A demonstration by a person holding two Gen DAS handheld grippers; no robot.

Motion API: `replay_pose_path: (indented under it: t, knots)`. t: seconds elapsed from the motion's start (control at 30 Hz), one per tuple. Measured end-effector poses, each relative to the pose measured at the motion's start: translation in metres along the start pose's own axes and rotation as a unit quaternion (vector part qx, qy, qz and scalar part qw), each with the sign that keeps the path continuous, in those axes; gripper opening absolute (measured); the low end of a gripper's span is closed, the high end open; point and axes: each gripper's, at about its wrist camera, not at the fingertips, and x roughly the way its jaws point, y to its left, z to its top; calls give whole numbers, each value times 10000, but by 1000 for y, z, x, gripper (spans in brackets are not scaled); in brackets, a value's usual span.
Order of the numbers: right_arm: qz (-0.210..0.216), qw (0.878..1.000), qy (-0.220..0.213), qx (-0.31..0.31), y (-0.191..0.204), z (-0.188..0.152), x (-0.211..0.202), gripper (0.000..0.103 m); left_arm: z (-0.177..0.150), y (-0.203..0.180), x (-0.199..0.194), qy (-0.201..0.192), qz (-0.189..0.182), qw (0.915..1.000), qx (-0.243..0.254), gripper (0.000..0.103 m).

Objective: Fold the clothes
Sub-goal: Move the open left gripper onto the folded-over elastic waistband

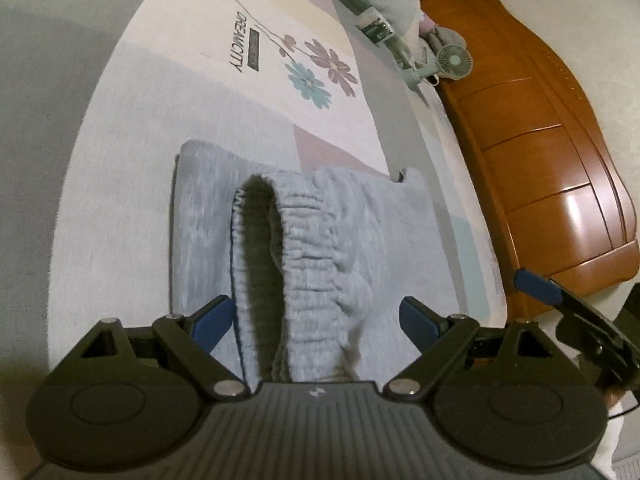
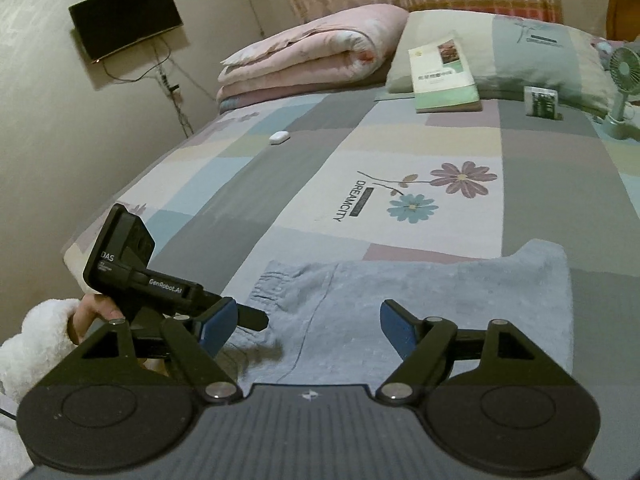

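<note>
- Here the grey garment, likely shorts or sweatpants folded over, lies flat on the near part of the patchwork bedspread, its long axis running left to right in the right wrist view.
- Its elastic waistband gapes open at the left end, directly ahead of the left gripper and between its blue pads.
- The left gripper is spread wide; the cloth passes between the fingers, but the pads press on nothing that shows.
- The right gripper is released too, its pads apart above the middle of the garment and gripping nothing.
- Judging by this, the left hand is nearer the waistband and the right nearer the far-right end, so the next fold probably turns on carrying one end across to the other.
- No container figures in the task; beyond the garment lie a book against a pillow, a small white case, a folded pink quilt and a little desk fan.
- A hand in a fluffy white sleeve holds the left gripper at the near left.
</note>
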Motion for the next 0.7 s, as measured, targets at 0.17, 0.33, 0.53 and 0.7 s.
replay_pose_path:
  t: [0.17, 0.33, 0.53, 0.7]
  knots:
    - [-66, 9999, -65, 87, -2, -3, -5, 82, 0, -11, -7, -104, -334, 9994, 16, 93]
    - [-77, 9998, -114, 120, -4, -5, -7, 83, 0, -1, -6, -104, -371, 9992, -142, 95]
    - [-138, 9998, -120, 127, -5, -8, -8, 83, 3, 7, 5, 129, -142, 9992, -340, 95]
    - [-152, 9998, -76, 134, -3, -9, -7, 83, 16, -13, 21, 505, 282, 9982, -129, 96]
